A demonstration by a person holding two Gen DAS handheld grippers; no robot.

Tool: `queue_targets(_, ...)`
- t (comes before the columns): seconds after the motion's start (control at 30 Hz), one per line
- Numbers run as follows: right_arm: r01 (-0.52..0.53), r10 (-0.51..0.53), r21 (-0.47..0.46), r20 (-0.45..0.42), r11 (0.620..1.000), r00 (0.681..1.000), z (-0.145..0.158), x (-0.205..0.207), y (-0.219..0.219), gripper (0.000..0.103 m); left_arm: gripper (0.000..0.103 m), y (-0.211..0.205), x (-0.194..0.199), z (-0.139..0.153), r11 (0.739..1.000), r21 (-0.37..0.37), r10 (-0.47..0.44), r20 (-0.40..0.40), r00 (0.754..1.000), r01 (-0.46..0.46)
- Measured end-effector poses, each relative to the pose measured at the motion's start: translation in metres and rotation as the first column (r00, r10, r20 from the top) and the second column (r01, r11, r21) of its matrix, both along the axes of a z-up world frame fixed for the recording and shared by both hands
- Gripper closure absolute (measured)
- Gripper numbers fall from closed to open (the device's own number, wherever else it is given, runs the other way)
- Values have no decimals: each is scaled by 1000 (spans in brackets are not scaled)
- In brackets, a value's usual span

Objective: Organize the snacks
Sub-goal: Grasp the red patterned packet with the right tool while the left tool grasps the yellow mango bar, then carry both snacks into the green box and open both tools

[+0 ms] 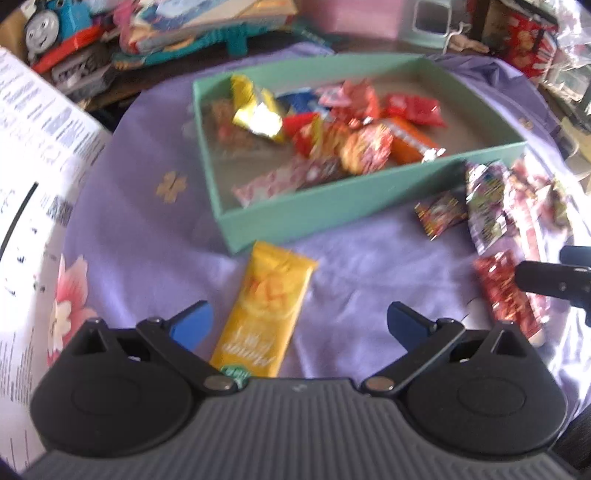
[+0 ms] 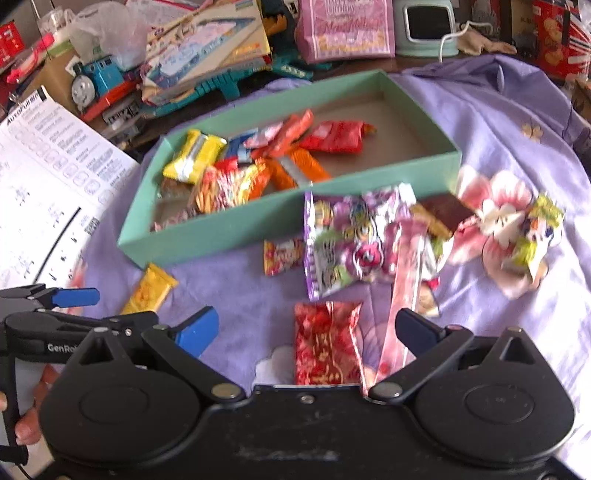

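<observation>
Between our left fingers [image 1: 299,321] lies a yellow snack bar [image 1: 267,314], flat on the purple cloth [image 1: 147,240] that covers the desk; these fingers are spread wide, and neither blue pad [image 1: 194,325] touches the wrapper, so they hold nothing; the bar's far end points toward the green box [image 1: 332,206], which sits just ahead of the fingertips.

Our right fingers [image 2: 308,332] are spread just as wide and grip nothing; a red-and-gold packet [image 2: 327,343] lies on the cloth between them, closer to the right-hand finger, with a long pink clear-wrapped stick [image 2: 404,291] just beside that finger; whether the stick touches it we cannot tell.

Ahead of the right fingers sits a loose cluster: a large purple character bag [image 2: 351,243], a small red-and-yellow candy packet [image 2: 282,256] to its left, a brown packet [image 2: 441,216] and a yellow-green wrapped sweet [image 2: 535,236] further right; all of these rest outside the box, near its front wall.

Inside the box we see a heap of wrapped snacks toward its left end: 1 yellow-and-silver packet [image 2: 194,157], orange bars [image 2: 295,166] and a red packet [image 2: 334,137]; the right end of the box floor is bare.

Beyond the box, a blue toy train [image 2: 94,83] and a pink bag [image 2: 345,27] stand among clutter; a white printed sheet [image 2: 55,173] lies left of both pairs of fingers.
</observation>
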State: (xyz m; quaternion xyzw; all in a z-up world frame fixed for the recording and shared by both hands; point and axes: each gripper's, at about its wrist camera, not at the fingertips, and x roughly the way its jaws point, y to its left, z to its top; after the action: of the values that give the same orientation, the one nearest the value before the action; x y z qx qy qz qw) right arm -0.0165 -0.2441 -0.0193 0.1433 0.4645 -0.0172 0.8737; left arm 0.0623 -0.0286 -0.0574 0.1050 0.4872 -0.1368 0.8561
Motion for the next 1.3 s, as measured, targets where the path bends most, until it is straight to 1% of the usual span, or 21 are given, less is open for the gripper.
queue_targets(0.03, 5, -5, -7, -11, 1000, 1000, -5, -1, 2, 1, 0, 4, -1, -5, 1000, 7, 5, -8, 1000, -5)
queue_targets(0.13, 13, -15, -34, -44, 999, 999, -17, -2, 6, 12, 0, 12, -2, -15, 1000, 17, 10, -26, 1000, -10)
queue_targets(0.17, 13, -15, -45, -52, 999, 999, -21, -2, 8, 13, 0, 15, -2, -18, 1000, 18, 14, -31, 999, -13)
queue_targets(0.3, -5, 1, -115, -34, 993, 999, -25, -2, 16, 17, 0, 24, 2, -29, 999, 15, 29, -55, 998, -28)
queue_targets(0.33, -13, 8, -126, -34, 992, 999, -26, -2, 18, 22, 1, 26, 3, -31, 999, 14, 33, -61, 998, -32)
queue_targets(0.37, -21, 16, -130, -40, 991, 999, -27, -1, 20, 32, 4, 27, 4, -33, 999, 12, 37, -66, 997, -36)
queue_targets(0.43, -40, 32, -118, -71, 992, 997, -32, 2, 24, 37, 7, 31, 5, -34, 999, 1, 42, -76, 996, -42)
queue_targets(0.5, -53, 42, -120, -92, 991, 995, -37, 5, 30, 40, 13, 35, 5, -36, 999, -13, 49, -84, 995, -50)
queue_targets(0.53, -57, 45, -141, -89, 988, 995, -39, 4, 33, 44, 14, 36, 5, -36, 999, -15, 49, -80, 996, -50)
queue_targets(0.57, -61, 48, -163, -81, 985, 996, -39, 4, 37, 52, 15, 37, 4, -36, 999, -14, 48, -73, 996, -49)
queue_targets(0.63, -74, 62, -179, -72, 981, 995, -39, 4, 42, 56, 18, 37, 3, -36, 999, -11, 47, -65, 997, -47)
queue_targets(0.67, -84, 73, -175, -71, 981, 995, -39, 5, 43, 59, 24, 35, 3, -36, 999, -7, 44, -58, 997, -44)
queue_targets(0.73, -105, 95, -158, -70, 982, 993, -38, 6, 47, 59, 32, 33, 2, -34, 999, -4, 32, -47, 998, -33)
queue_targets(0.8, -121, 112, -153, -70, 981, 991, -38, 7, 51, 59, 44, 30, 0, -32, 1000, -5, 23, -39, 999, -23)
queue_targets(0.83, -129, 119, -161, -70, 979, 990, -38, 8, 53, 59, 55, 29, 0, -31, 1000, -6, 17, -36, 999, -18)
queue_targets(1.0, -129, 120, -154, -65, 980, 991, -39, 10, 52, 58, 57, 23, -1, -30, 1000, -5, 5, -43, 999, -6)
queue_targets(1.07, -132, 124, -154, -65, 979, 990, -39, 11, 51, 56, 53, 22, 1, -31, 1000, -2, 8, -47, 999, -8)
queue_targets(1.1, -136, 127, -157, -65, 978, 990, -39, 11, 52, 56, 53, 21, 2, -31, 1000, -3, 12, -49, 999, -13)
queue_targets(1.17, -139, 130, -163, -63, 977, 990, -40, 11, 53, 56, 48, 20, 5, -32, 1000, -1, 20, -45, 999, -20)
queue_targets(1.23, -147, 138, -168, -60, 975, 989, -40, 10, 53, 57, 46, 18, 6, -33, 1000, 4, 19, -37, 999, -18)
queue_targets(1.3, -150, 142, -175, -57, 973, 988, -40, 8, 53, 57, 50, 14, 6, -34, 1000, 11, 11, -29, 1000, -11)
